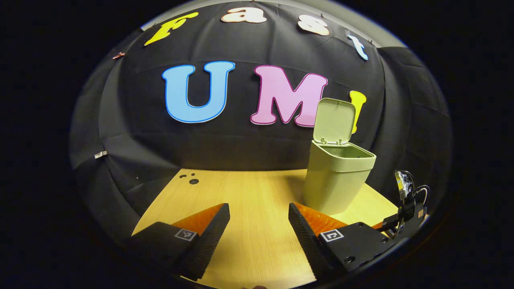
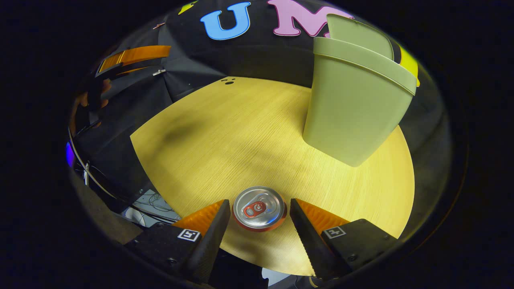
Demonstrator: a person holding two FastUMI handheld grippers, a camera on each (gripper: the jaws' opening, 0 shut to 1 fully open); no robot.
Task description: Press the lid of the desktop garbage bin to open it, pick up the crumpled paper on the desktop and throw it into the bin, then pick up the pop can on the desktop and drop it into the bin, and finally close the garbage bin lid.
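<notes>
- Over the wooden table (image 1: pixel 257 200), in the left gripper view, we see our left gripper (image 1: pixel 259 224) spread wide with nothing between its fingers; the garbage bin (image 1: pixel 335 180) stands ahead to the right, its lid (image 1: pixel 334 121) raised.
- From the right gripper view, our right gripper (image 2: pixel 260 224) brackets the upright pop can (image 2: pixel 259 208), fingers parted and close beside it; we cannot tell if they touch. The bin stands beyond.

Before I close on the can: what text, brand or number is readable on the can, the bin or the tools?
Pop can: only its top shows, with no readable print.
Garbage bin: plain, no text or sign.
Left tool and right tool: square coded markers on the fingers, which are patterns rather than words or numbers.
</notes>
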